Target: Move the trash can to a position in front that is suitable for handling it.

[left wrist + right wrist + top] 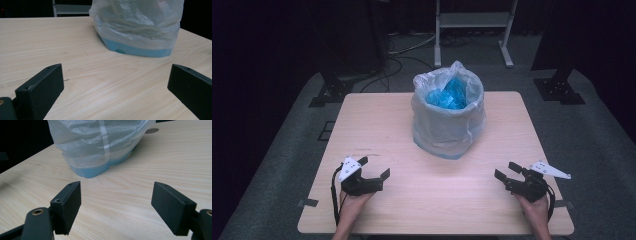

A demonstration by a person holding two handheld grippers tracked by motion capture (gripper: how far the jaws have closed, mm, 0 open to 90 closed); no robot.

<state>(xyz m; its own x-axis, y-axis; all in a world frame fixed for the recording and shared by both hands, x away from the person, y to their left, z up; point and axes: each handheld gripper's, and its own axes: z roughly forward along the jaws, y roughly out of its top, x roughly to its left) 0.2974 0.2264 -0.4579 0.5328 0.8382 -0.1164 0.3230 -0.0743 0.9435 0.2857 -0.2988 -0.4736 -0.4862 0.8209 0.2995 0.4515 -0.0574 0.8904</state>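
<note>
A bag [448,112] sits on the table [377,115], in the upper middle of the high view. The left gripper [373,168] is at the lower left, the right gripper [508,170] at the lower right, both well apart from the bag.

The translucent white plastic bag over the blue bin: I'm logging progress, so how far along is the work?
Done: the translucent white plastic bag lines the blue bin and holds blue scraps. In hand: nothing; left gripper and right gripper rest open, apart from it. Left: any handling of the bag.
</note>
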